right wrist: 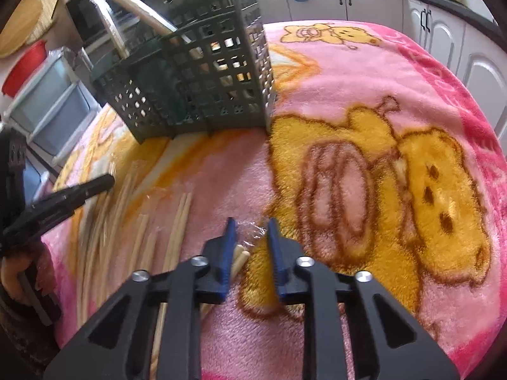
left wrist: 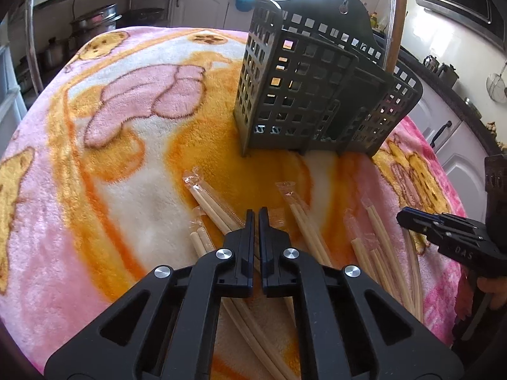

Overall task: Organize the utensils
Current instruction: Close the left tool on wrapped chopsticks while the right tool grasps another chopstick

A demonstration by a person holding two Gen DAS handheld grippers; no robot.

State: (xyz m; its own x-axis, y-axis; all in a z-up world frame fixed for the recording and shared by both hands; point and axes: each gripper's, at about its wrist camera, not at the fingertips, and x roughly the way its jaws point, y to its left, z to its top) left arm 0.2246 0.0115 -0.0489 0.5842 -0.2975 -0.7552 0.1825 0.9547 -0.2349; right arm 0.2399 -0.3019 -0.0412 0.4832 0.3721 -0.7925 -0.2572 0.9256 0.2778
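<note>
We've got the left gripper (left wrist: pixel 256 213) w/ jaws together, apparently on nothing. Right gripper (right wrist: pixel 248 229) jaws apart round one plastic-wrapped pair of pale wooden chopsticks (right wrist: pixel 239 258) on the pink-and-orange fleece blanket (right wrist: pixel 364 72); dark green perforated plastic utensil caddy (left wrist: pixel 304 95) stands beyond. Risk: slick wrap slips, pair drops.

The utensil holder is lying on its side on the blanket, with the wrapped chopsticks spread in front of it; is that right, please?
Not quite: the left wrist view shows the utensil holder standing upright on the blanket, wrapped chopsticks spread in front.
</note>
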